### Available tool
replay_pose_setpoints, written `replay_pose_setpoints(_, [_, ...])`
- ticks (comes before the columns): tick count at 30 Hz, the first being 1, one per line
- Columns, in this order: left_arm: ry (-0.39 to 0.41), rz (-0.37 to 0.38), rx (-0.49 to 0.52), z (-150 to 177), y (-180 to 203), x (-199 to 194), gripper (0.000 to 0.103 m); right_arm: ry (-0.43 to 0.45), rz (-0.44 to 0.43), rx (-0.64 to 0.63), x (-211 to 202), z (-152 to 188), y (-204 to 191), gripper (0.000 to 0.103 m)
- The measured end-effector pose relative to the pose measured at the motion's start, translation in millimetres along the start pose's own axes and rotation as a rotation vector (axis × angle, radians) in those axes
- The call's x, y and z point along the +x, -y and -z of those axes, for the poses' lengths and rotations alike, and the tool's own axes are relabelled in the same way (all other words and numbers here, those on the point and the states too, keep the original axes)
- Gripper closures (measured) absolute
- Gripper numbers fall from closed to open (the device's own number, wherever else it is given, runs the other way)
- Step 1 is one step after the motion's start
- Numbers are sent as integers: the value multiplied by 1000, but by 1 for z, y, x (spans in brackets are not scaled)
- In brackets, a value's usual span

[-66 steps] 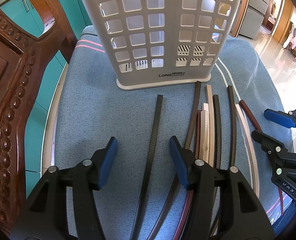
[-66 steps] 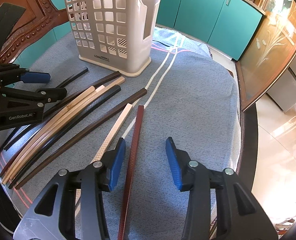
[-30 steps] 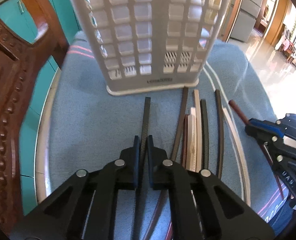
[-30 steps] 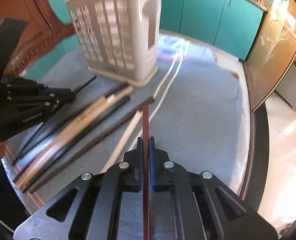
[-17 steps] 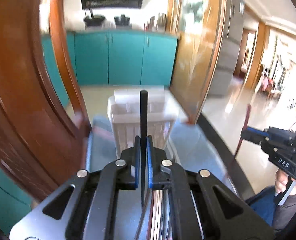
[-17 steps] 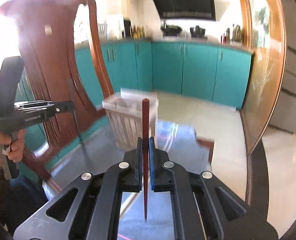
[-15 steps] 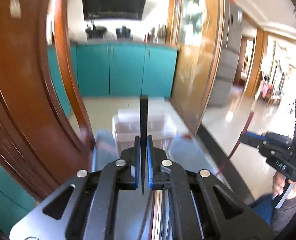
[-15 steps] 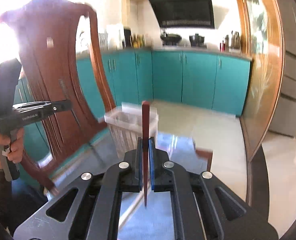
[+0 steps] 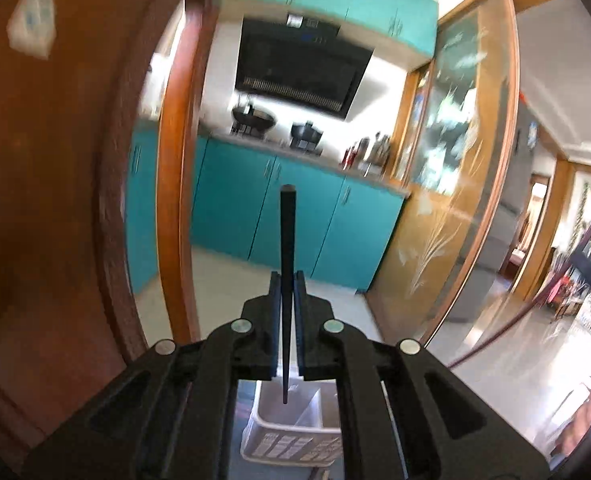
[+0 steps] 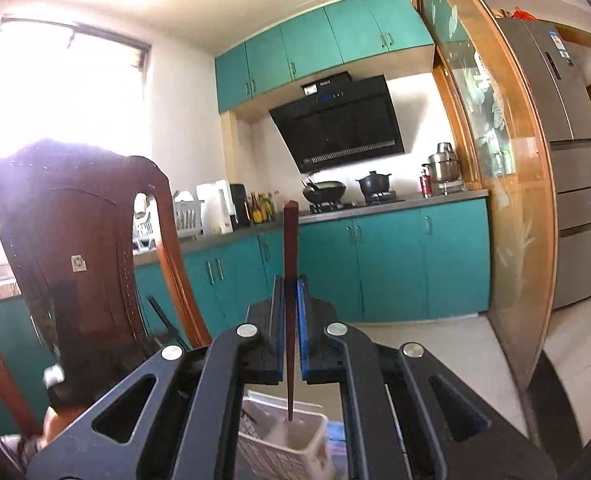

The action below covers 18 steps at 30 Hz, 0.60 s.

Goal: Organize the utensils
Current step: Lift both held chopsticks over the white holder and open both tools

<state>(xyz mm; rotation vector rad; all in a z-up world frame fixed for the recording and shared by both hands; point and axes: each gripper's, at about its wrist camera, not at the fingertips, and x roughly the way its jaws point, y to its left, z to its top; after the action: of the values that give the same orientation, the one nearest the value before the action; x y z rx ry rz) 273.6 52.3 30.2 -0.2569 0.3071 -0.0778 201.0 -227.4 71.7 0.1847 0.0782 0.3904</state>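
Between the pads of your left claw [image 9: 286,312] a black chopstick [image 9: 286,248] stands upright, and your right claw [image 10: 290,320] is clenched the same way on a reddish-brown chopstick [image 10: 290,280], both tips hanging just above the open white basket [image 10: 283,440]. Judge them light, stiff and smooth: each is pinched near its middle, so it could pivot or slip if you loosen early. Only the basket shows of the surface below; teal cabinets [image 10: 391,264] and a wooden chair [image 10: 75,248] fill the kitchen beyond.

black chopstick [image 9: 286,240] & red chopstick [image 10: 290,248] lifted off table, now upright over basket [image 9: 295,436]
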Motion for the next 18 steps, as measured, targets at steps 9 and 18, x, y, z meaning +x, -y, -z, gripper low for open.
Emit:
replay_pose_setpoints(9, [-95, -32, 67, 33, 0, 25, 96, -199, 22, -45, 56, 65, -8, 96])
replay_pose_setpoints(18, [-102, -3, 36, 43, -9, 18, 95, -215, 49, -46, 44, 69, -3, 87])
